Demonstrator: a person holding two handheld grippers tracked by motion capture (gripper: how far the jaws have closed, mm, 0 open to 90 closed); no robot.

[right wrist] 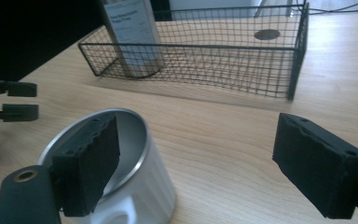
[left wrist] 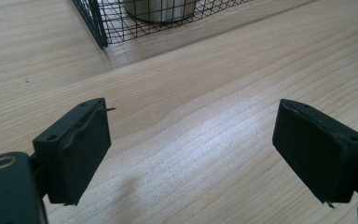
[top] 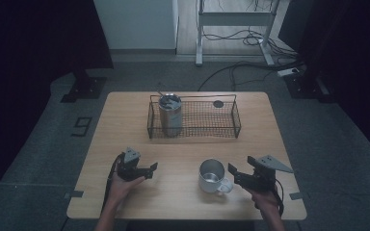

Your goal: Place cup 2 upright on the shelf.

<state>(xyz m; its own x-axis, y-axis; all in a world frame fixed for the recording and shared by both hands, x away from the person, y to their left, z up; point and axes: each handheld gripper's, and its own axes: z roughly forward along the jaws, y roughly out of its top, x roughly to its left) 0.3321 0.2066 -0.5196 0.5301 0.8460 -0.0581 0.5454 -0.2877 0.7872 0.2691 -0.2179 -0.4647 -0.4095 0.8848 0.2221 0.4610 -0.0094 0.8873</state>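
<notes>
A shiny metal mug [top: 211,174] stands empty on the wooden table [top: 183,149], front right of centre, its handle turned to my right gripper [top: 232,174]. That gripper is open just right of the mug. In the right gripper view its left jaw stands in front of the mug [right wrist: 154,177] rim, and bare wood lies between the jaws of the right gripper [right wrist: 198,128]. My left gripper [top: 151,171] is open at the front left, apart from the mug. Nothing but table shows between the jaws of the left gripper [left wrist: 193,116].
A black wire basket [top: 207,120] sits mid-table at the back with a steel tumbler [top: 170,114] upright in its left end. A dark round disc [top: 218,103] shows at its back right. Black curtains, cables and a desk frame lie beyond the table.
</notes>
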